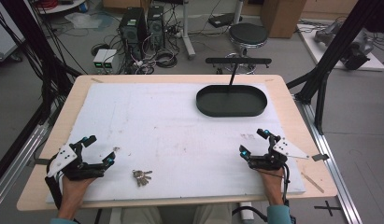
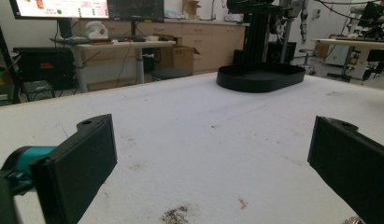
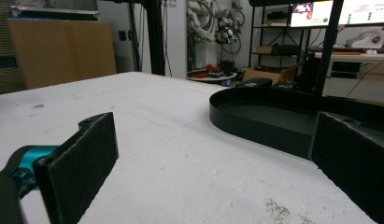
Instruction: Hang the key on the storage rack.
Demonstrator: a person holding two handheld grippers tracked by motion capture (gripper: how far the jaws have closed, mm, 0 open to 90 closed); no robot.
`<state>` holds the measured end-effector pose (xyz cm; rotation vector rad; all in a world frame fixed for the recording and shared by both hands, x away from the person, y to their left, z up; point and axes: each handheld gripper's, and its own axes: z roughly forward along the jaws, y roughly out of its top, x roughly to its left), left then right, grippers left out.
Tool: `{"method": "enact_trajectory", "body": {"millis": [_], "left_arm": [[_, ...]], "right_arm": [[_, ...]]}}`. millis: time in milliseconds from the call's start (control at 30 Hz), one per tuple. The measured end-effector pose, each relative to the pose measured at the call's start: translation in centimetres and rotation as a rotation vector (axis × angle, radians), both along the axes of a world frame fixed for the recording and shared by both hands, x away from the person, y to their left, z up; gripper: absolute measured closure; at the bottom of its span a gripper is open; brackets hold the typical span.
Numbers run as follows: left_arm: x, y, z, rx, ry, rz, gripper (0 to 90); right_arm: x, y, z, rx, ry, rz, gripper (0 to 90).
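The left gripper (image 1: pixel 100 149) rested on the white mat (image 1: pixel 171 135) at the near left of the table (image 1: pixel 77 88), jaws spread wide, nothing between them. The right gripper (image 1: pixel 253 142) rested at the near right, jaws likewise wide and empty. A bunch of keys (image 1: pixel 141 177) lay on the mat just right of the left gripper, touching neither. A black oval tray (image 1: pixel 231 101) stood at the far right, well apart from the keys.
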<state>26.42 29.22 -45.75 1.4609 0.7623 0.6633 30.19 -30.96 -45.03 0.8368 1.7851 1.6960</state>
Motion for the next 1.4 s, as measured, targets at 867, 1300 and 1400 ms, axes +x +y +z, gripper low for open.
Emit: {"method": "enact_trajectory", "body": {"millis": [867, 1300, 1400], "left_arm": [[2.5, 0.6, 6.4, 0.192, 0.082, -0.294, 1.7], [3.6, -2.2, 9.4, 0.405, 0.167, -0.52, 1.8], [3.9, -2.9, 9.6, 0.457, 0.175, -0.547, 1.8]], "right_arm": [[-0.1, 0.0, 0.0, 0.0, 0.0, 0.003, 0.5], [0.0, 0.0, 0.0, -0.004, -0.011, 0.002, 0.6], [0.0, 0.0, 0.0, -0.005, -0.012, 0.003, 0.5]]}}
